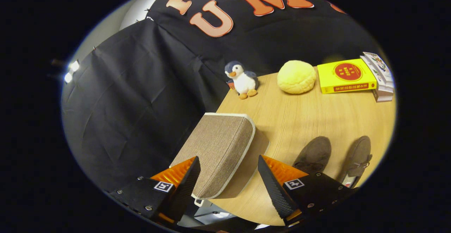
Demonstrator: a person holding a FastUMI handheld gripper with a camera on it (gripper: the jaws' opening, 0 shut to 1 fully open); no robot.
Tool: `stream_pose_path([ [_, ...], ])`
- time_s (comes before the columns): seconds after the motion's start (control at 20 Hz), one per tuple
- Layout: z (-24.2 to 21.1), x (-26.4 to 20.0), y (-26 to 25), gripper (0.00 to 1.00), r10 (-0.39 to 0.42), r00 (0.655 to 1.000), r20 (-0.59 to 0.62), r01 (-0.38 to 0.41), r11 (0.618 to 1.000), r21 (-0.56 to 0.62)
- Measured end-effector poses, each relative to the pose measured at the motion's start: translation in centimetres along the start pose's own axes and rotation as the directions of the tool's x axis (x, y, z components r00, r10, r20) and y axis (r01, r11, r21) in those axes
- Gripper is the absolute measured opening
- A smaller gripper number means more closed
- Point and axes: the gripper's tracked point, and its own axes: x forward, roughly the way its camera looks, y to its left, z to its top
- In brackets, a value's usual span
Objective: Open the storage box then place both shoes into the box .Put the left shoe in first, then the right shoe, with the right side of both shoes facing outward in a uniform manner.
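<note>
Gripper view: gripper (229, 176) spread wide, fingers apart and pressing on nothing, straddling the near end of the fabric storage box (218, 152). Box lid shut, woven beige top with pale piping, a small pull tab (198, 201) hanging at the near edge just by the left finger. Likely lined up this way to reach that tab or the lid edge, since opening comes first. Box sitting at the corner of the wooden table (310, 120), close to the table's edge beside the black cloth wall.

Two brown suede shoes (333, 159) lying side by side on the table, just beyond the right finger, toes pointing away, well apart from the box and untouched. Probably parked there within easy reach for loading, left one first.

Farther back, near the far edge: a plush penguin (242, 80), a round yellow cushion-like plush (296, 76), and a stack of books (356, 76) with a yellow one on top. None in the way.

Task barely begun, judging by the shut lid.
</note>
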Motion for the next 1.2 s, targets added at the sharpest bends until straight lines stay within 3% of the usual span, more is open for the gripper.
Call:
stream_pose_path([
  [0.35,-3.1,4.4,1.0,0.98,0.131,0.985,-0.111,-0.113,0.982,0.148],
  [0.55,-4.1,5.5,2.2,0.97,0.225,0.968,-0.111,-0.184,0.937,0.296],
  [0.95,-6.3,7.7,1.6,0.96,0.255,0.958,-0.129,-0.192,0.909,0.369],
  [1.1,-6.1,7.6,1.9,0.95,0.290,0.951,-0.110,-0.220,0.881,0.419],
  [1.2,-6.1,7.5,1.7,0.91,0.302,0.947,-0.109,-0.228,0.873,0.431],
])
